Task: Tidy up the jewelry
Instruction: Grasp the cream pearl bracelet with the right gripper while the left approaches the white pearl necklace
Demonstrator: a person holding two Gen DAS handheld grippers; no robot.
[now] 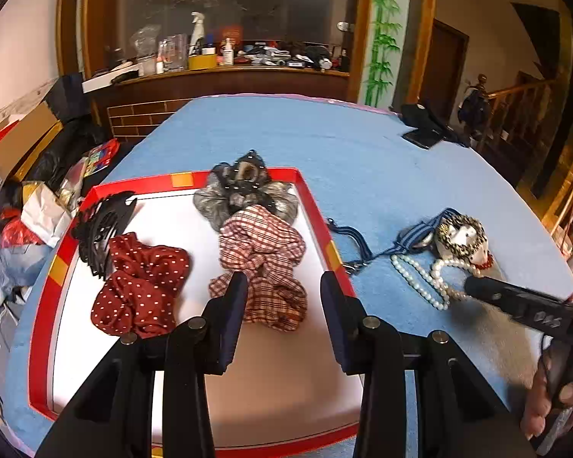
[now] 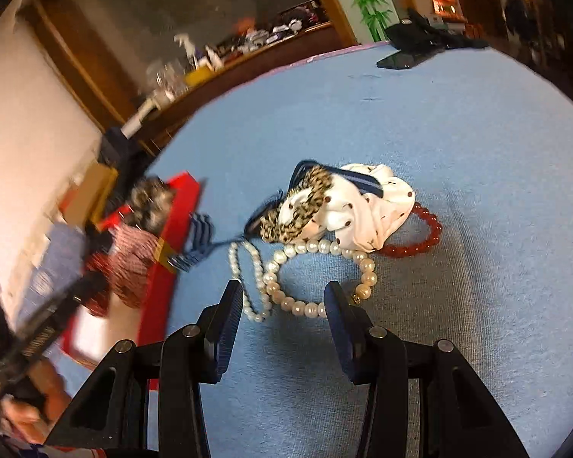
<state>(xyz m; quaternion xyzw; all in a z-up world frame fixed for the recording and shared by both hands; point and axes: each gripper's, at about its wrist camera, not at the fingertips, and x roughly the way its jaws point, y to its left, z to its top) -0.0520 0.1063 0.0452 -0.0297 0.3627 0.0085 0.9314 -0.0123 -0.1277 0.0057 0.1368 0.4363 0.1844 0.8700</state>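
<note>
A red-rimmed white tray on the blue tablecloth holds a red dotted scrunchie, a checked scrunchie, a grey scrunchie and a black claw clip. My left gripper is open and empty over the tray, just in front of the checked scrunchie. On the cloth to the right lie a pearl necklace, a red bead bracelet, a white dotted scrunchie, a leopard scrunchie and a navy striped band. My right gripper is open and empty just above the pearls.
A black phone stand sits at the table's far right corner. A cluttered wooden counter stands behind the table. Bags and boxes lie on the floor to the left. The table's right edge is close to the jewelry.
</note>
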